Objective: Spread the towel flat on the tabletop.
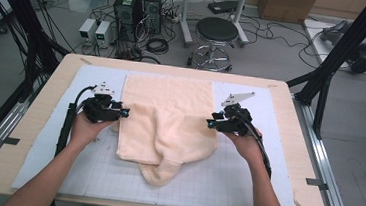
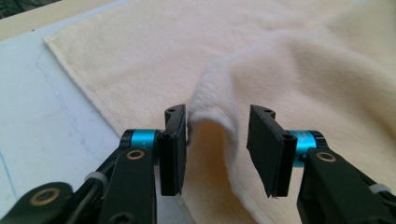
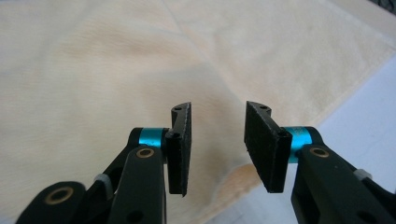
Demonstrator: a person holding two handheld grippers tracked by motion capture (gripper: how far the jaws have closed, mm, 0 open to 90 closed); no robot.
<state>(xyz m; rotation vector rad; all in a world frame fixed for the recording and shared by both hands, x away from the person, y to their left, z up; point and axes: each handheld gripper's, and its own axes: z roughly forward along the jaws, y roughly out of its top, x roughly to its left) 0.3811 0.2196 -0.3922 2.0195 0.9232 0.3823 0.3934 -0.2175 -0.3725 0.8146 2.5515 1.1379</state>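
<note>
A wooden table (image 1: 32,135) carries a white gridded mat (image 1: 244,183), and on the mat lies a cream towel (image 1: 170,107), its far part flat and its near part folded over and bunched, with a loose lump hanging toward the person's side. The left gripper (image 1: 124,113) sits at the towel's left edge, its jaws spread; in the left gripper view a raised fold of the towel (image 2: 219,116) stands between them, brushing the left pad, unpinched. The right gripper (image 1: 210,123) sits at the towel's right edge, jaws spread and empty above the cloth.
</note>
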